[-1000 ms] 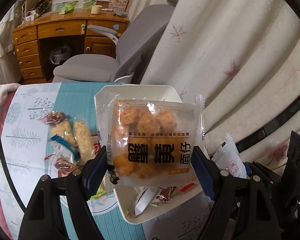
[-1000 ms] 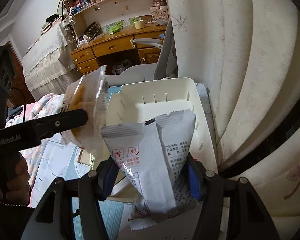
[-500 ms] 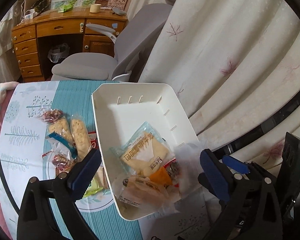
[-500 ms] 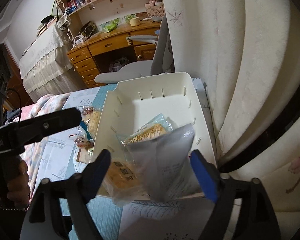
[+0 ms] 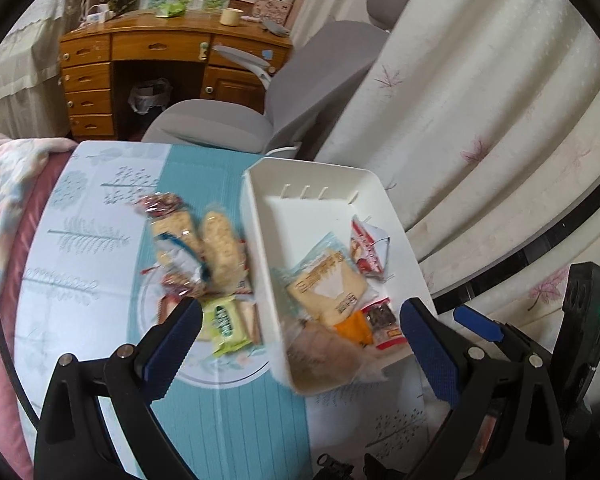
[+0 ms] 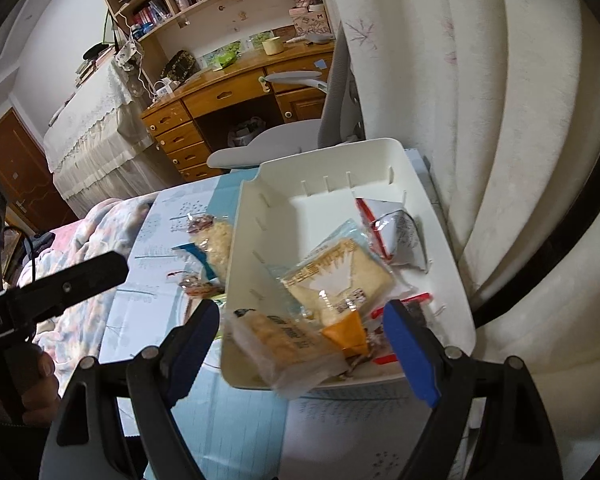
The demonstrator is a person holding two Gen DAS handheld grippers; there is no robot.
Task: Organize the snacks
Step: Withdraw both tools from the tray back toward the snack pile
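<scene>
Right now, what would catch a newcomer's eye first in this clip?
The white bin by the curtain, with snack packets heaped at its near end. Loose snacks lie on the blue tablecloth beside it. The left gripper and right gripper hang over it, open and empty.

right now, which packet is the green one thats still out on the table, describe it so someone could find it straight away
Start at the white bin on the teal and white tablecloth. Just outside its left wall lies a heap of loose snacks; the green packet is at the near end of that heap, closest to the camera. It is the only lime green wrapper there, while its neighbours are clear packs of pale puffed rice bars.
</scene>
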